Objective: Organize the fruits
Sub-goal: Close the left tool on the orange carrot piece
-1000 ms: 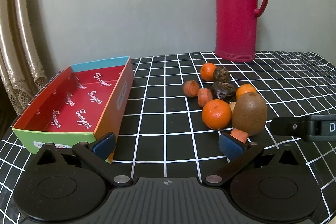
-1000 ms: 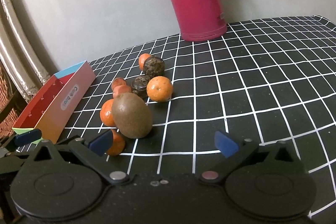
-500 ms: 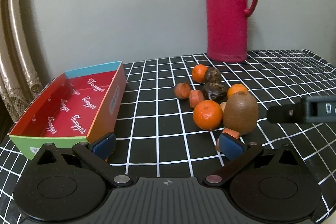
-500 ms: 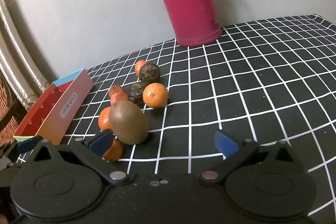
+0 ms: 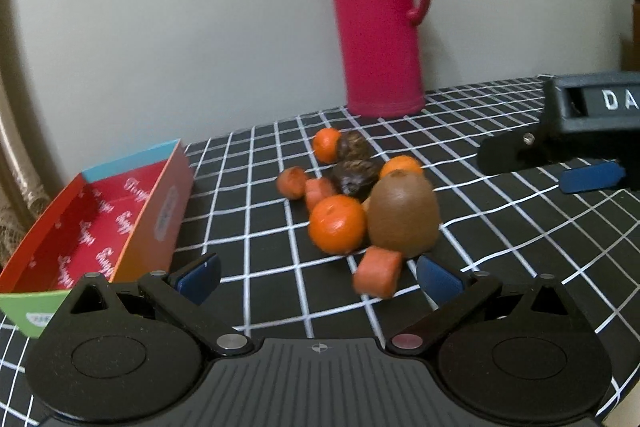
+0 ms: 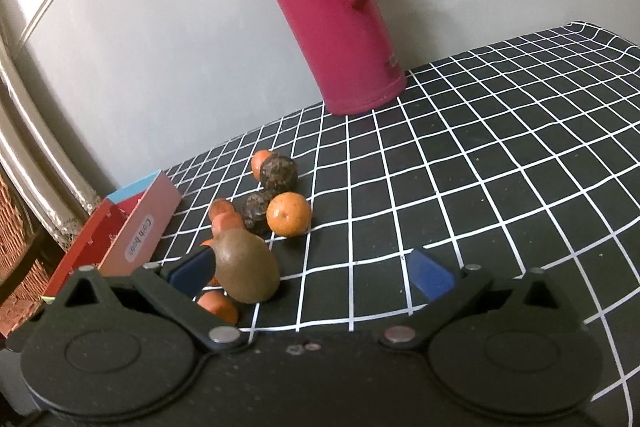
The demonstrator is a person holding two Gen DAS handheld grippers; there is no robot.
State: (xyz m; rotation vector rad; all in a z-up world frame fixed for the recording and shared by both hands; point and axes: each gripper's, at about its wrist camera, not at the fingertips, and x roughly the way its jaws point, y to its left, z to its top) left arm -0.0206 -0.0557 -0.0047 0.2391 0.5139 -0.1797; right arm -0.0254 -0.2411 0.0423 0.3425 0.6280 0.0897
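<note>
A heap of fruit lies on the black checked tablecloth: a brown kiwi [image 5: 403, 215], several mandarins, the nearest [image 5: 337, 223], dark wrinkled fruits [image 5: 355, 175] and orange-red chunks, one [image 5: 378, 271] closest to me. An empty red cardboard tray [image 5: 96, 223] sits at the left. My left gripper [image 5: 318, 277] is open and empty, just in front of the heap. My right gripper [image 6: 310, 269] is open and empty; the kiwi [image 6: 246, 266] sits by its left finger. The right gripper also shows in the left wrist view [image 5: 576, 163].
A tall pink thermos flask [image 5: 378, 15] stands at the back against the grey wall; it also shows in the right wrist view [image 6: 326, 7]. The tray [image 6: 132, 231] is left of the heap. Wicker furniture [image 6: 16, 251] lies beyond the table's left edge.
Both grippers have risen and tilted; the fruit heap sits lower and closer in both views. The right gripper appears higher in the left wrist view. Both stay open.
</note>
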